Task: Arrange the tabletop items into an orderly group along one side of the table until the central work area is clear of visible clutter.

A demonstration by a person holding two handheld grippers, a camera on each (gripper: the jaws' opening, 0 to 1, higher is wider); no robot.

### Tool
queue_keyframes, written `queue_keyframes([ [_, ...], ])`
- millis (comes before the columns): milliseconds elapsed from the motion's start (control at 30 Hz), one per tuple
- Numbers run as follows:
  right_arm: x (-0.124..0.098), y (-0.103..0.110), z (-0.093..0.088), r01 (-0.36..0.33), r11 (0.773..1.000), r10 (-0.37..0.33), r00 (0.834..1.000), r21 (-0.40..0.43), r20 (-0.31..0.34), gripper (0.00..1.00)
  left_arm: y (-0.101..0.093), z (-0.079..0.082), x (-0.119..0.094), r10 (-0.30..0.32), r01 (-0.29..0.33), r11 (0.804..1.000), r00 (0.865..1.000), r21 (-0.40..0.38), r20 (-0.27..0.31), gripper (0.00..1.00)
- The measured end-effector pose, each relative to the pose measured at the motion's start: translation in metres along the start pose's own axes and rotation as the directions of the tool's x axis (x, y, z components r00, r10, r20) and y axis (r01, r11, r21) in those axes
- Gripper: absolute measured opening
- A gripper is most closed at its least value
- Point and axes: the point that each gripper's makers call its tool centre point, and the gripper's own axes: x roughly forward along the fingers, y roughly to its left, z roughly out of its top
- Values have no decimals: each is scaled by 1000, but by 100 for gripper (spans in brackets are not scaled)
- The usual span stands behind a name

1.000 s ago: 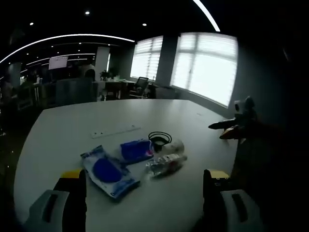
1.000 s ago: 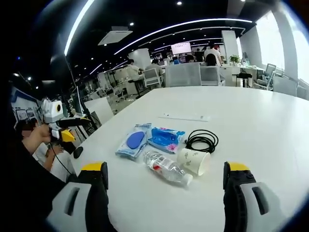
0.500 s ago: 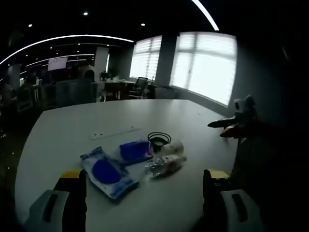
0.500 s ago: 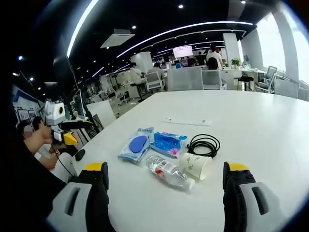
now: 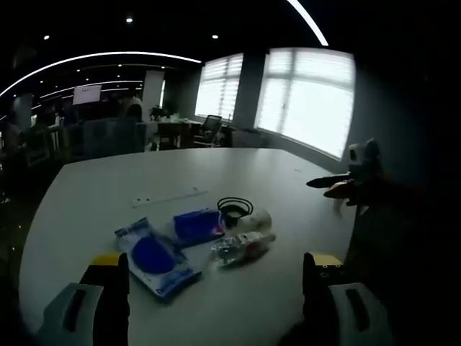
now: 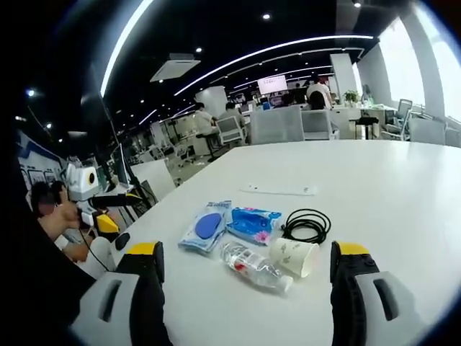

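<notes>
On the white table [image 5: 94, 187] several items lie close together: a wipes pack with a blue oval [image 5: 153, 256], a smaller blue pack [image 5: 196, 225], a coiled black cable [image 5: 235, 207], a tipped paper cup [image 5: 256, 220] and a clear bottle [image 5: 241, 246] on its side. My left gripper [image 5: 216, 261] is open, short of the group. In the right gripper view I see the same oval pack [image 6: 207, 226], blue pack [image 6: 253, 221], cable [image 6: 307, 225], cup [image 6: 295, 256] and bottle [image 6: 256, 267]. My right gripper [image 6: 246, 252] is open too, nothing between its jaws.
A flat white strip [image 6: 279, 189] lies on the table beyond the group. The left gripper [image 6: 97, 205] hovers off the table's edge in a hand. Office chairs [image 6: 277, 122], desks and people stand behind the table; bright windows [image 5: 310, 101] are at the far side.
Both views have shifted slightly with the hands. The items on the table have not moved, and both grippers stay open.
</notes>
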Motion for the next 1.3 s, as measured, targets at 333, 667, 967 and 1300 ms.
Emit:
queue_keyframes([
  [333,2,-2,1,24,999,-24,1000,-37,-1,91,-1,-4,2,21,-22,1000,1000,-9,-23,99],
  [667,5,-2,-2,33,998,-34,999,-50,-15,91,5,-9,1,69,-70,997,997,-39,-25,98],
  [967,11,-1,-4,28,997,-30,999,-65,-28,90,8,-10,-2,92,-93,995,996,-48,-15,95],
  [1300,15,4,-9,16,998,-19,999,-65,-40,89,11,-12,-3,101,-102,993,995,-51,-18,96],
])
